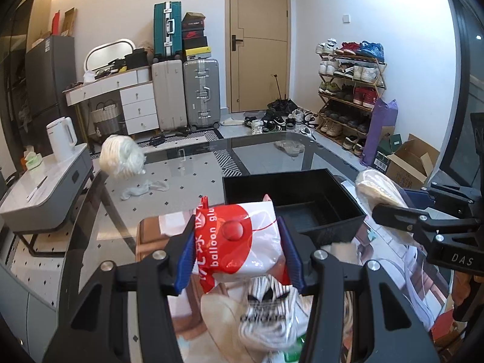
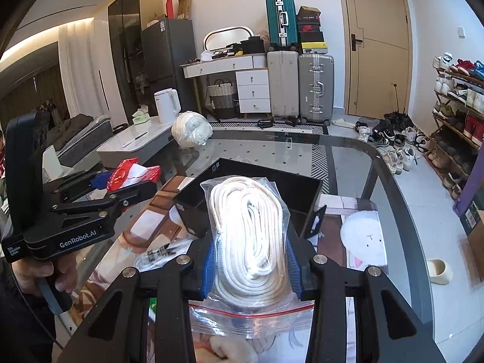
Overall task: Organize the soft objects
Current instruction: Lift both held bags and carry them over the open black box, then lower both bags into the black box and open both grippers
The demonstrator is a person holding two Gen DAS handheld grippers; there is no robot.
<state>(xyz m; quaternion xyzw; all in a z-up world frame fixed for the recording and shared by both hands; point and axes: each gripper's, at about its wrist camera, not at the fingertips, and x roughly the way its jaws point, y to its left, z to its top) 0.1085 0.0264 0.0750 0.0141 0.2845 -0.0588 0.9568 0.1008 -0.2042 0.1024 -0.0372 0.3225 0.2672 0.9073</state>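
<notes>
Just ahead of both tongs, a black bin (image 1: 290, 199) awaits as the left tongs (image 1: 239, 257) clench a balloon-glue packet (image 1: 239, 242) and the right tongs (image 2: 251, 260) grasp bagged white rope (image 2: 248, 230), apparently mid-carry, needing lowering and release.

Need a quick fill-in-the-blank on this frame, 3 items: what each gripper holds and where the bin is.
1. The left gripper is shut on a red and white ____ glue packet.
2. The right gripper is shut on a clear zip bag of coiled white ____.
3. The open black bin stands on the ____ table, ahead of both grippers.

Missing words: balloon; rope; glass
</notes>
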